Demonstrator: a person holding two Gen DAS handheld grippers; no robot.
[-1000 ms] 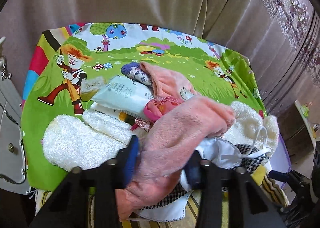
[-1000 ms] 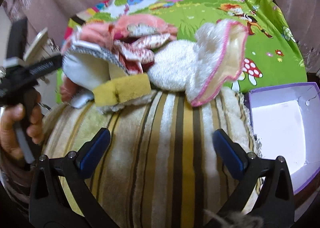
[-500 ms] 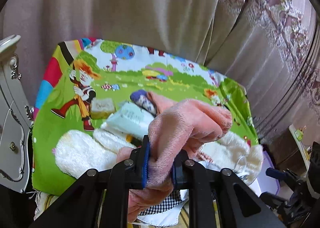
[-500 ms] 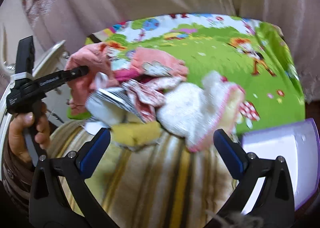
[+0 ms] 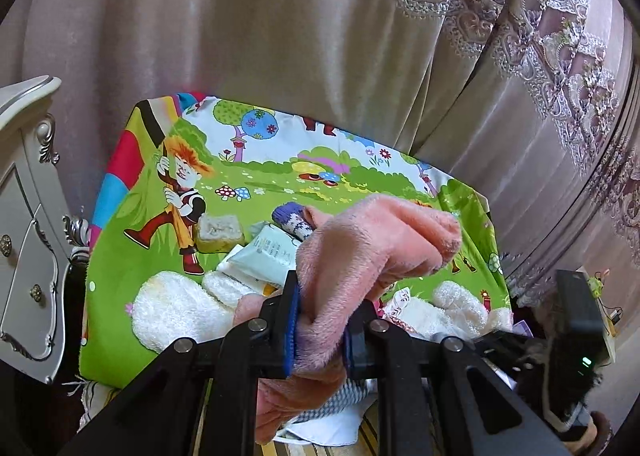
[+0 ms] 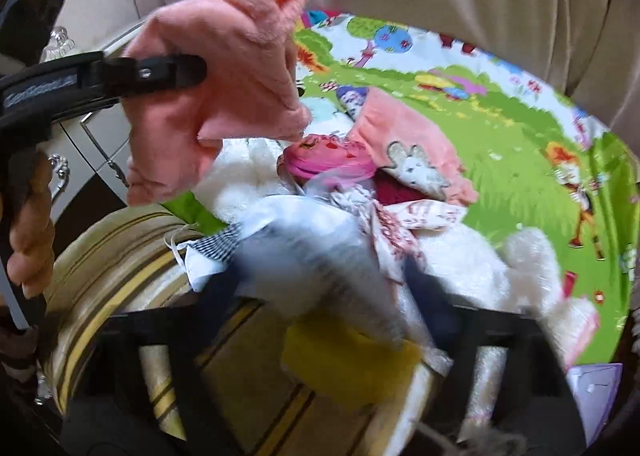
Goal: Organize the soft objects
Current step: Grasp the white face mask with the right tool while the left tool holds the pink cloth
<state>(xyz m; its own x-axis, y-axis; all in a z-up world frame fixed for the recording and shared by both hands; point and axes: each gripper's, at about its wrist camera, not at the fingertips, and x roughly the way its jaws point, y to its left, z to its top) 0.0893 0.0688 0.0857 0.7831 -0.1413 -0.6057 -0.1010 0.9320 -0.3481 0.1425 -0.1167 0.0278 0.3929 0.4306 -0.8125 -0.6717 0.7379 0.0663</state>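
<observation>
Pink fleece cloth was clamped between left gripper fingers, lifted for sorting; right gripper jaws were closing around blurred white fabric; a destination was judged next.

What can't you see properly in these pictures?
- Right tongs, right wrist view: motion blur; they are closing around a white cloth, contact unclear.
- Pack label, left wrist view: too small.
- Purple box, right wrist view: cut off by the edge.
- Pile under the pink fleece, left wrist view: hidden.
</observation>
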